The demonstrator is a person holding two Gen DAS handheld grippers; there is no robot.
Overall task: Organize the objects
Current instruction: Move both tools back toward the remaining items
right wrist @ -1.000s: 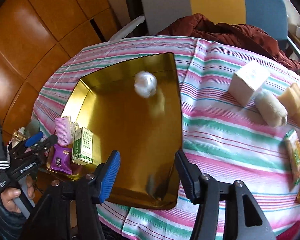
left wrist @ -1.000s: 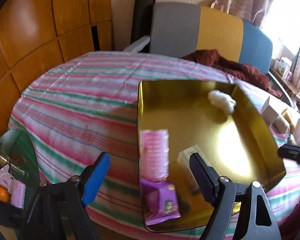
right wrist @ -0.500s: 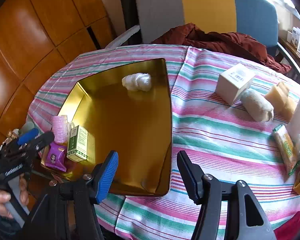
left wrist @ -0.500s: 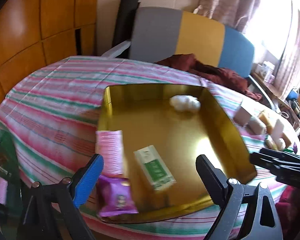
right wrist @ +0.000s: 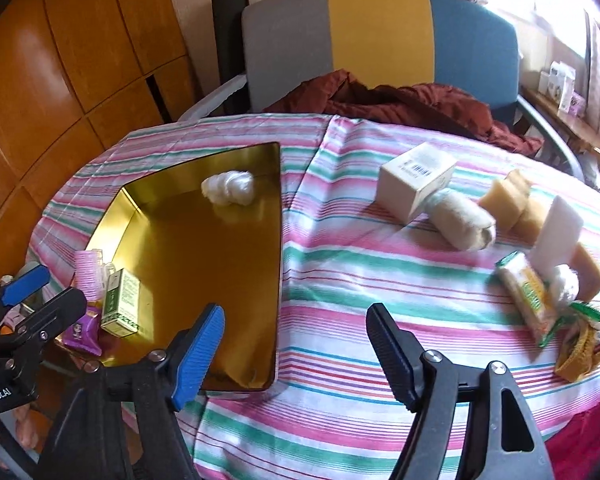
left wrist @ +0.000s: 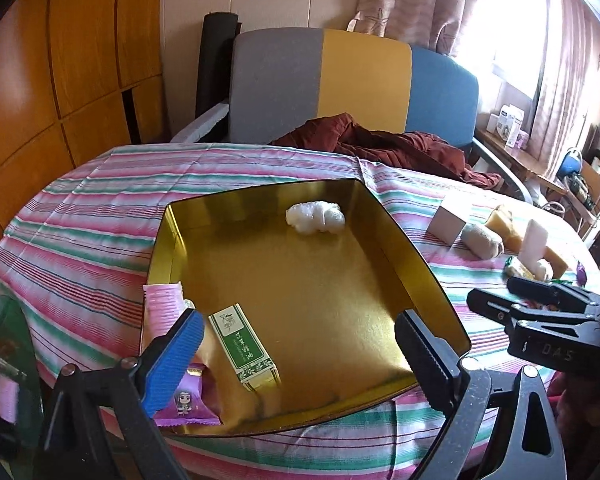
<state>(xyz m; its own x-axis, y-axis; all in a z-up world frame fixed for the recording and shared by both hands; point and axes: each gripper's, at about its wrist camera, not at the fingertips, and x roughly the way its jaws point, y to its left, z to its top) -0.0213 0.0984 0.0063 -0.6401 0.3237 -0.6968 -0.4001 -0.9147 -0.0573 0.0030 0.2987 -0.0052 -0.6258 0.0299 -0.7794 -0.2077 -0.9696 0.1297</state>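
Now both hand-held grippers empty: left (left wrist: 296, 344) wide apart, backed off tray (left wrist: 404, 276), green box (left wrist: 244, 346) left inside; right (right wrist: 296, 344) jaws just opening over table (right wrist: 340, 280); loose items (right wrist: 524, 292) remain; next pick likely there.

The right gripper (right wrist: 294, 346) hangs above the striped tabletop (right wrist: 340, 280), its jaws just opening wider with nothing between them. The gold tray (right wrist: 200, 264) holds a white wad (right wrist: 229, 188) and a green box (right wrist: 121, 304).
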